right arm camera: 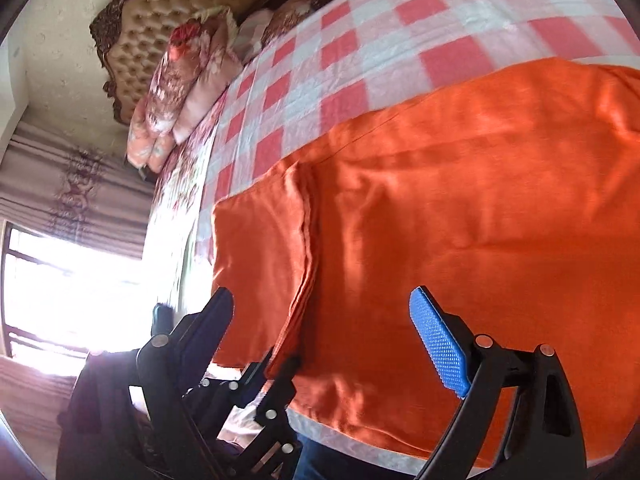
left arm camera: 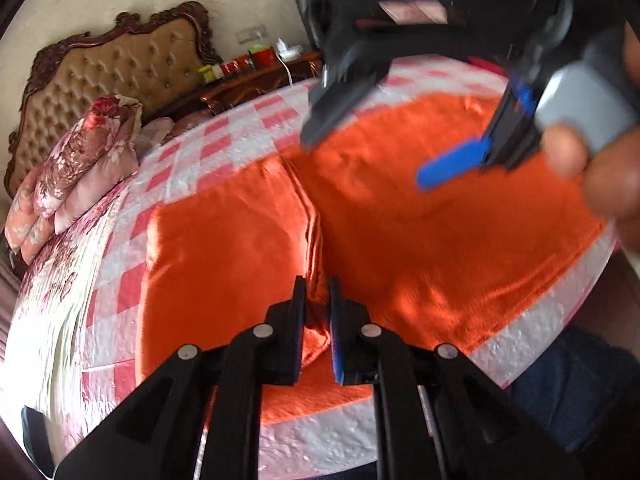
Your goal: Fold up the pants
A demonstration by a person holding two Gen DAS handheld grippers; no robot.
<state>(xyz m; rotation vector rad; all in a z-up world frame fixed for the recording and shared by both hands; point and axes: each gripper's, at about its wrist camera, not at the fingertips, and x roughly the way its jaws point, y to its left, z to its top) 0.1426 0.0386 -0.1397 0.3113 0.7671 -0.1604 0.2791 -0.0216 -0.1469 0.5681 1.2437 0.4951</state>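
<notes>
Left gripper [left arm camera: 318, 300]: fingers nearly together, pinching a ridge of orange fabric at the near edge of the pants [left arm camera: 420, 220]. The pinched bit is right at the gathered seam or band that runs up the cloth away from the camera (can't tell whether it's the waistband or a fold line).

Right gripper [right arm camera: 320, 320]: spread wide, nothing between the fingers. The blue dotted pad [right arm camera: 440, 344] sits over the orange cloth; the other finger hangs off the left edge of the fabric, over the bed's side. In the left wrist view the right gripper [left arm camera: 368, 152] shows at top right, blurred, above the pants and not touching them as far as I can tell, with the person's hand [left arm camera: 592, 160] wrapped on its grey handle.

Pants: orange, spread mostly flat on the bed [right arm camera: 360, 40], near the edge closest to the person. Left portion looks like a separate panel beside the seam ridge; some wrinkles across the wide right portion.

Bed has a pink-and-white checked cover. Floral folded quilts or pillows [left arm camera: 80, 152] stacked at the head end, well apart from the pants. Tufted headboard [left arm camera: 120, 68] with carved dark frame behind them. Nightstand [left arm camera: 256, 80] beside it carries small red and green containers (details too small). Bright window [right arm camera: 60, 292] and curtain in the right wrist view.
</notes>
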